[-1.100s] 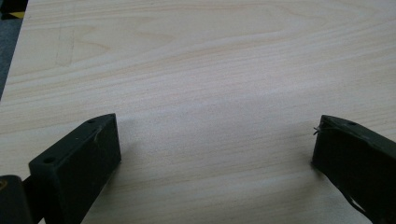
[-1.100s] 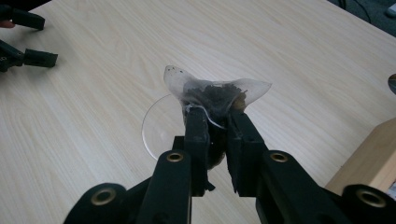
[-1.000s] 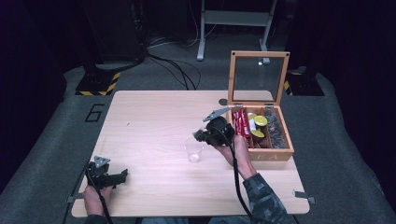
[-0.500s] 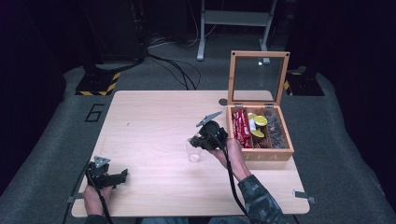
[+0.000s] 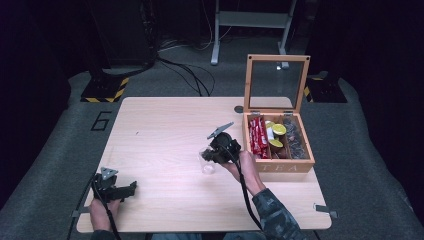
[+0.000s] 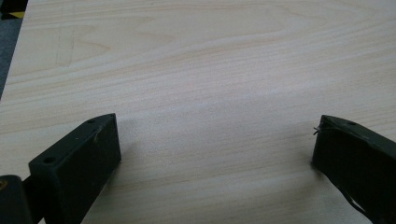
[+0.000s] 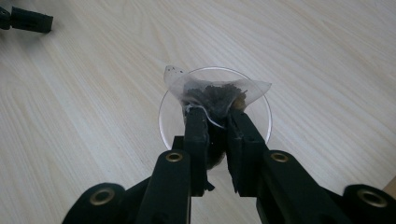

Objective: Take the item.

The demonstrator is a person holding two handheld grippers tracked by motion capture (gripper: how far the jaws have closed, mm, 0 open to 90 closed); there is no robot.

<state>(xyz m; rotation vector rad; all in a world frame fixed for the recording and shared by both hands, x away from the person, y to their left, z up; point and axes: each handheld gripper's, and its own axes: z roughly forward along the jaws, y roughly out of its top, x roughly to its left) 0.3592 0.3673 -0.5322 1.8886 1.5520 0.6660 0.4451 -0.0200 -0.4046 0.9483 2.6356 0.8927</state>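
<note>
A light wooden table (image 5: 160,125) stands on a grey floor mat (image 5: 55,150) marked with the digit 6 (image 5: 101,120). At the table's right side sits a wooden box (image 5: 280,167) lettered TEA, its glass-paned lid (image 5: 276,82) raised upright. Its compartments hold red packets (image 5: 257,136), yellow-topped capsules (image 5: 276,134) and dark sachets (image 5: 294,137). Behind the table, black cables (image 5: 192,75) cross the floor beside a grey metal stand (image 5: 250,20) and yellow-black striped bases (image 5: 105,91).

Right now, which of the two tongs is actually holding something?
The right tongs: shut on a tea bag above the clear cup. The left tongs stand open over bare table.
</note>
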